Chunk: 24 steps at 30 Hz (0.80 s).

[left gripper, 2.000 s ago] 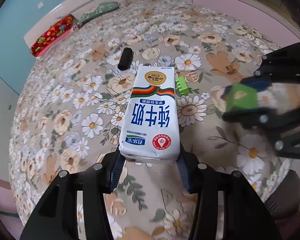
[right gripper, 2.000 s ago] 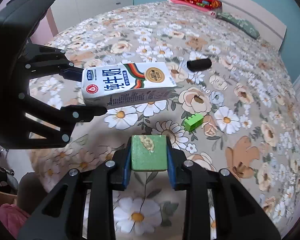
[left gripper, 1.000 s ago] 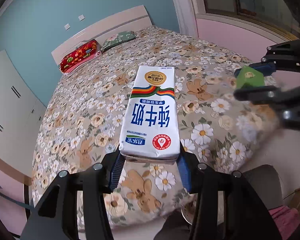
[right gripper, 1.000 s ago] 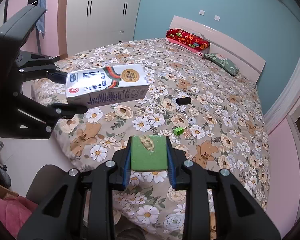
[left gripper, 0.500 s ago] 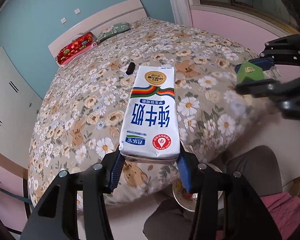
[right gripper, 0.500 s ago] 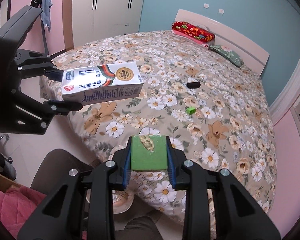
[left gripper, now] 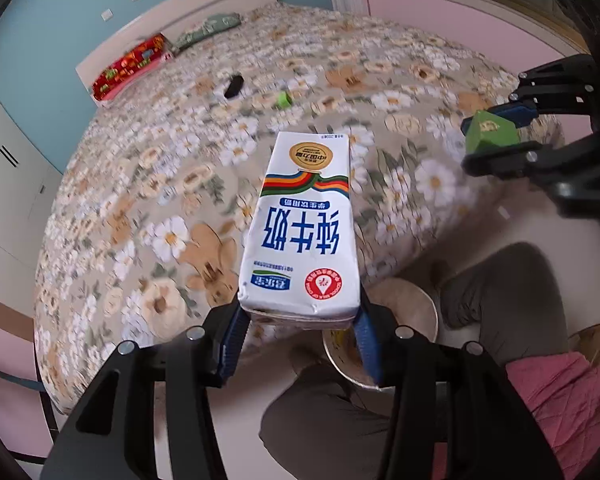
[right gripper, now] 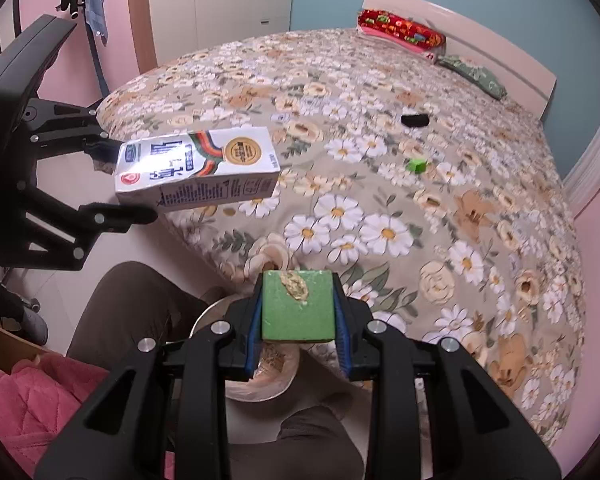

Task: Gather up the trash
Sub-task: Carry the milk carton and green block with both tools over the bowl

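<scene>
Left claw (left gripper: 300, 320): pinching the carton (left gripper: 302, 224) by its bottom end, blue pads on either side; the carton juts forward, level, over the edge of the bed (left gripper: 148, 184).

Right claw (right gripper: 298, 312): pinching the green block (right gripper: 298, 306) squarely between its pads; a tan smear sits on the block's top edge.

Bin (left gripper: 416, 308): pale round rim on the floor, below and between both claws, wedged between the person's knees (right gripper: 136, 308). Partly hidden behind claws and loads in both views; the right view shows a bag-lined mouth under the block.

Left on the bed, well apart from the claws: small green piece (right gripper: 416, 166), black object (right gripper: 415, 121).

Risks, judged:
- Carton is held by one end only; a loosened or tilted grip could let it pivot and drop short of the bin.
- It looks long against the bin's mouth; released flat it may bridge the rim or bounce to the floor. End-down would be safer.
- The claws sit close over one small opening; releasing both together risks collision.
- The knees crowd the rim; a miss lands on the person's lap.
</scene>
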Available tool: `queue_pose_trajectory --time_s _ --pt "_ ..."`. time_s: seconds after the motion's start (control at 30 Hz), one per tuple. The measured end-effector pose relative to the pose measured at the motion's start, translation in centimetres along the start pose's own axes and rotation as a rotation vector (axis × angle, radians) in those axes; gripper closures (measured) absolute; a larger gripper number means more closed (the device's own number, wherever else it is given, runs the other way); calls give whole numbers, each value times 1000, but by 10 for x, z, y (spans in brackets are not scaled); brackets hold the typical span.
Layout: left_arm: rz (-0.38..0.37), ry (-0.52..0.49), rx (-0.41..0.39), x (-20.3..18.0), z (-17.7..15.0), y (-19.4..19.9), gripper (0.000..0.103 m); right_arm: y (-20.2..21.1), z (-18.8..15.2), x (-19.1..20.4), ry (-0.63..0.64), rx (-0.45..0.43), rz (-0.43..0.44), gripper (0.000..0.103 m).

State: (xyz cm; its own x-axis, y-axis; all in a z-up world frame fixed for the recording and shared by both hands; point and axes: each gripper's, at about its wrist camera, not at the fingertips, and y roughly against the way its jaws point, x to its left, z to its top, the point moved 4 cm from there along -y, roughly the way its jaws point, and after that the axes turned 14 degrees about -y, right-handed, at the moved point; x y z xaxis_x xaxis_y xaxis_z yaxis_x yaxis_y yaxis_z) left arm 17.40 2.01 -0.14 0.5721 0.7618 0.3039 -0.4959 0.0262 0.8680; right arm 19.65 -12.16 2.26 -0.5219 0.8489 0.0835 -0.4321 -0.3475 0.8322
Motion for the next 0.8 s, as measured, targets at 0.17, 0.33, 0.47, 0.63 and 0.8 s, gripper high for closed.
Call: queue_pose_trajectory --time_s 0.17,0.33,0.47,0.63,0.8 --pt "-40 -16 33 -19 -16 -19 52 -23 -19 0 -20 45 20 72" --pt "-95 -16 84 -37 -35 -46 52 -46 -37 2 -39 90 36 72" --pt "-132 -29 116 -52 -49 -66 52 -64 -49 2 -61 123 50 72" --pt "-169 -45 151 -71 -65 -91 52 -91 -70 -1 -101 174 61 72" --pt "-217 -47 190 -87 -80 -118 52 -115 -89 -7 -139 224 68 72"
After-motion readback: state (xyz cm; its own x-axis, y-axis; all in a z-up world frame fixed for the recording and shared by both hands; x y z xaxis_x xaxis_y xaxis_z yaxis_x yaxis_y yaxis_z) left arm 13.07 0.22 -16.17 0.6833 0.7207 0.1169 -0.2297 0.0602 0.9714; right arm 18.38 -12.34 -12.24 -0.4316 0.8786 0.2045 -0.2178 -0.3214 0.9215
